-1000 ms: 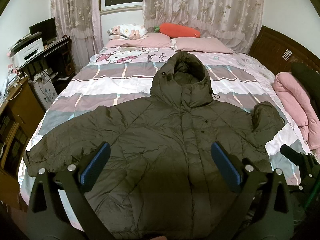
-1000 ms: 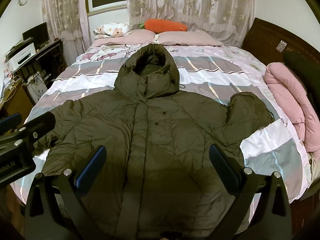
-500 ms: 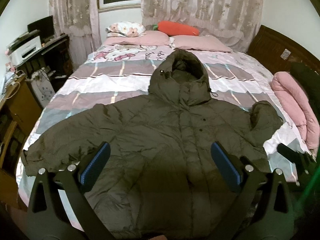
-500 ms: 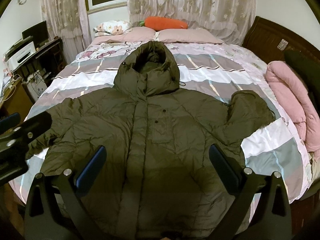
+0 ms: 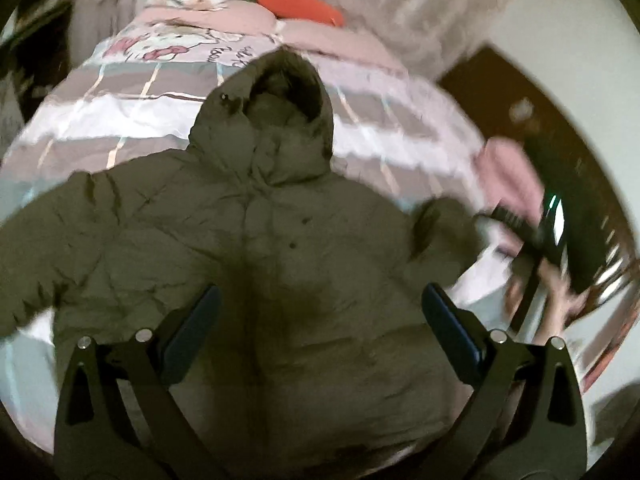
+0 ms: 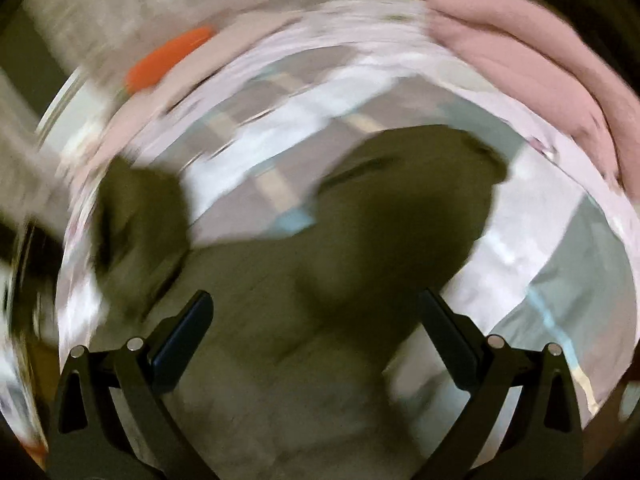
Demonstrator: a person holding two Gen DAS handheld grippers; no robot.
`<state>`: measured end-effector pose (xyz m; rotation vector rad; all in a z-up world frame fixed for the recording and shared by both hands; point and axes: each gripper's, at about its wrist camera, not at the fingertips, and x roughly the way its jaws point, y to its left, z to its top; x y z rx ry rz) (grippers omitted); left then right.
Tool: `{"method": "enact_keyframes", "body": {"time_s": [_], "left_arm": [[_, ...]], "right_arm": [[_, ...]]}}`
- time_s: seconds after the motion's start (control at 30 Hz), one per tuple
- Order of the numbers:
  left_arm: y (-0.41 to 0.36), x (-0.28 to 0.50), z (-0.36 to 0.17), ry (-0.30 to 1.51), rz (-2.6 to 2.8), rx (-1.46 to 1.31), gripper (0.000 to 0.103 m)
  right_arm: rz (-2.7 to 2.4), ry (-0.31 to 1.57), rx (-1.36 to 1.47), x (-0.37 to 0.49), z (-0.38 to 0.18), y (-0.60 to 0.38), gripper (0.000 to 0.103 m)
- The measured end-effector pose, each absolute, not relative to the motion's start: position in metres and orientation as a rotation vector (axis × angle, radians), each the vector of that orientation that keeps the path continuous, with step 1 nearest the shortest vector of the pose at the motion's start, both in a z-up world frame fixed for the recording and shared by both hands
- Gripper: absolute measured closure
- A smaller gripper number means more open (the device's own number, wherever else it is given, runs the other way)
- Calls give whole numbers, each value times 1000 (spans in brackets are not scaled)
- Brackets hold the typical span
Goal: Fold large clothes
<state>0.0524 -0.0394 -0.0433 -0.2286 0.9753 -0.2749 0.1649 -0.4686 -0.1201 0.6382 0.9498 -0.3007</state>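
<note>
A large olive-green hooded puffer jacket (image 5: 280, 248) lies spread front up on the bed (image 5: 100, 128), hood toward the pillows. My left gripper (image 5: 320, 332) is open and empty, hovering above the jacket's lower body. My right gripper (image 6: 316, 332) is open and empty above the jacket's right sleeve (image 6: 400, 208), which lies folded back near the bed's right side. The right wrist view is heavily blurred. The right gripper and the hand holding it show in the left wrist view (image 5: 536, 264), at the right, beside that sleeve (image 5: 444, 228).
Pink pillows (image 5: 248, 20) and an orange carrot-shaped cushion (image 5: 304, 0) lie at the head of the bed. A rolled pink blanket (image 6: 540, 48) sits along the bed's right edge. A dark wooden headboard (image 5: 516, 84) stands at the right.
Both grippers have moved quickly forward and down toward the jacket. The right gripper swung right toward the folded sleeve; its view is now tilted and blurred. Both stay open.
</note>
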Motion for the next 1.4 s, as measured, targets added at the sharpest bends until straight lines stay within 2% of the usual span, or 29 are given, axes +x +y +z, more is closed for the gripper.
{"method": "enact_keyframes", "body": {"time_s": [0.13,0.27,0.3,0.33,0.37,0.4,0.47,0.63,0.7,0.77,0.83,0.9,0.97,1.0,1.03,1.1,1.13,1.17,1.23,1.27,1.33,1.4], "left_arm": [[-46,46,-64,1027,-263,-200,2],[-47,45,-73,1041,-262,-184,2],[-46,47,-75,1043,-252,-172,2],[-47,51,-78,1052,-250,-157,2],[-48,55,-80,1066,-253,-145,2],[-50,59,-83,1085,-257,-126,2],[-50,63,-83,1107,-249,-97,2],[-34,63,-65,1048,-216,-99,2],[-24,61,-57,1015,-188,-101,2],[-14,59,-52,1005,-170,-117,2],[-4,60,-49,1008,-167,-152,2],[5,61,-45,1007,-156,-171,2],[15,61,-41,991,-119,-165,2],[19,61,-40,984,-97,-161,2],[25,62,-39,980,-71,-161,2],[38,64,-38,980,-36,-184,2],[45,66,-38,983,-19,-202,2],[50,67,-40,984,-8,-216,2],[60,71,-45,989,23,-232,2],[65,76,-49,999,44,-222,2],[71,87,-58,1037,91,-188,2],[80,96,-68,1076,133,-165,2]], "right_arm": [[-423,942,972,164,-182,-553,1],[-490,911,1059,174,-204,-585,4],[-484,879,1083,172,-207,-585,20],[-465,861,1087,172,-207,-581,54],[-447,881,1045,178,-204,-575,71],[-441,900,996,181,-201,-569,93],[-440,865,923,176,-185,-556,99],[-727,730,723,123,-122,-548,100],[-867,739,733,94,-121,-546,100],[-915,837,755,90,-142,-554,99],[-804,1031,837,96,-179,-566,76],[-791,950,1046,71,-184,-579,72],[-895,829,1070,47,-157,-589,51],[-962,762,1013,39,-140,-590,26],[-1017,670,929,32,-121,-588,18],[-861,595,861,43,-108,-590,19],[-756,627,858,58,-111,-588,29],[-633,728,840,81,-124,-582,36],[-593,1056,706,122,-170,-560,51],[-619,1159,654,126,-191,-550,54],[-684,1315,629,128,-231,-543,54],[-721,1318,637,129,-220,-545,50]]}}
